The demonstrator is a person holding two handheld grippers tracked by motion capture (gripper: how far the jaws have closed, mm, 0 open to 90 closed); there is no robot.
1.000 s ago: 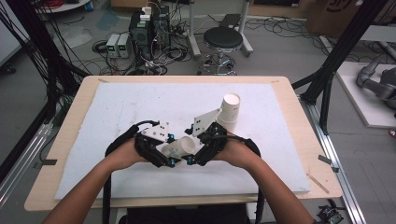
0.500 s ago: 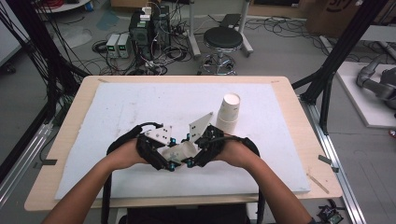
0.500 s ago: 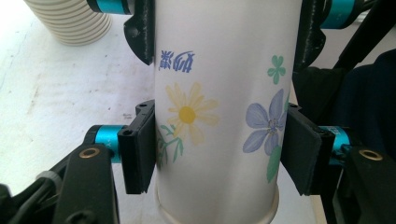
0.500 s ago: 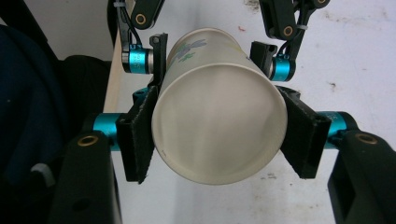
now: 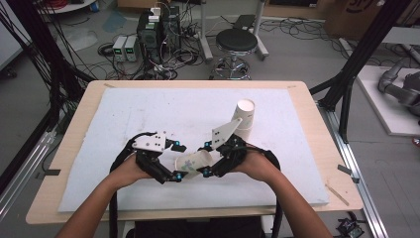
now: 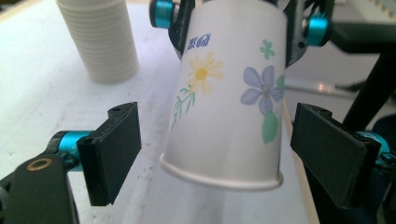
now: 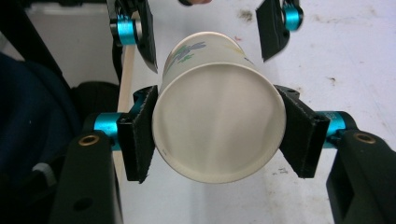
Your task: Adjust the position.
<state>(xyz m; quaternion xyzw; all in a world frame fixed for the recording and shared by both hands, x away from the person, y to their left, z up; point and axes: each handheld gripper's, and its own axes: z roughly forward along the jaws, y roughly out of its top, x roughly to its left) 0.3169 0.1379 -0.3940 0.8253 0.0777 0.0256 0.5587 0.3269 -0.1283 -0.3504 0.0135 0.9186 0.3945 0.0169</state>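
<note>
Your right gripper (image 7: pixel 217 135) is pinching the flowered paper cup (image 7: pixel 218 119) near its base, one black jaw pressed flat against each side of the cup wall. From its own camera you look straight at the cup's closed bottom. Your left gripper (image 6: pixel 229 149) is spread wide around the cup's rim end: in the left gripper view both pads stand clear of the paper, with a visible gap on each side, so nothing on that side is bearing any load.

What has changed over the last second is the position of the pair. Both of your hands have drawn closer together and slightly back toward you, and the cup now lies nearly sideways between the two grippers, held above the white mat (image 5: pixel 148 114) near the front of the desk (image 5: pixel 79 106). A second ago it sat a little farther forward and was tilted more.

This looks like a hand-over at the point where only one side has the cup. If you mean to pass it to the left, close those jaws on the wall just below the rim before your right gripper lets go. The paper is thin, so squeeze gently.

Behind your hands, the stack of white cups (image 5: pixel 243 119) stands upright on the mat, well apart from the held cup.
</note>
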